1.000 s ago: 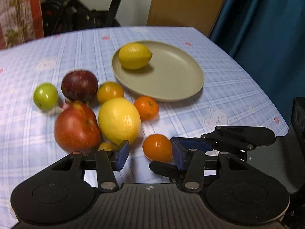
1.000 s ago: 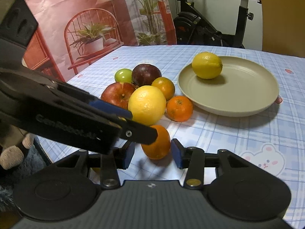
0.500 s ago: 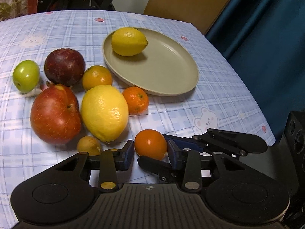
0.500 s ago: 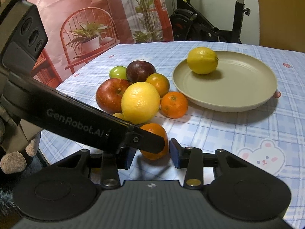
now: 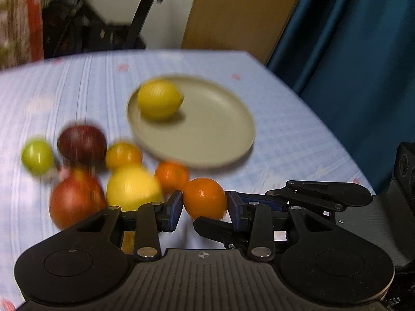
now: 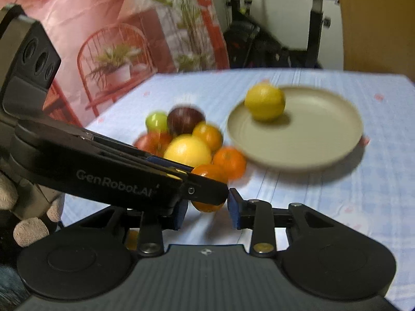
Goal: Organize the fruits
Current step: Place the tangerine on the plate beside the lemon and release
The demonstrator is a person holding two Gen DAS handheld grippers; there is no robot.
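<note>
A small orange (image 5: 205, 198) sits between the blue pads of my left gripper (image 5: 205, 207), which is shut on it and holds it just above the cloth. In the right wrist view the same orange (image 6: 208, 175) is half hidden behind the left gripper's near finger (image 6: 129, 178). My right gripper (image 6: 206, 212) straddles it from the side with its jaws closing; a thin gap still shows beside its pads. A lemon (image 5: 158, 99) lies on the beige plate (image 5: 220, 140) beyond.
A cluster of fruit lies left of the plate: red apple (image 5: 75, 199), dark apple (image 5: 81, 142), green fruit (image 5: 36, 156), big yellow citrus (image 5: 132, 186), two more oranges. A blue curtain (image 5: 350, 64) hangs past the table's right edge. A gloved hand (image 6: 31, 230) holds the left gripper.
The left gripper's jaws closed on the orange and raised it off the cloth. The right gripper's jaws narrowed around it. Both views rose, and the background now blurs.
</note>
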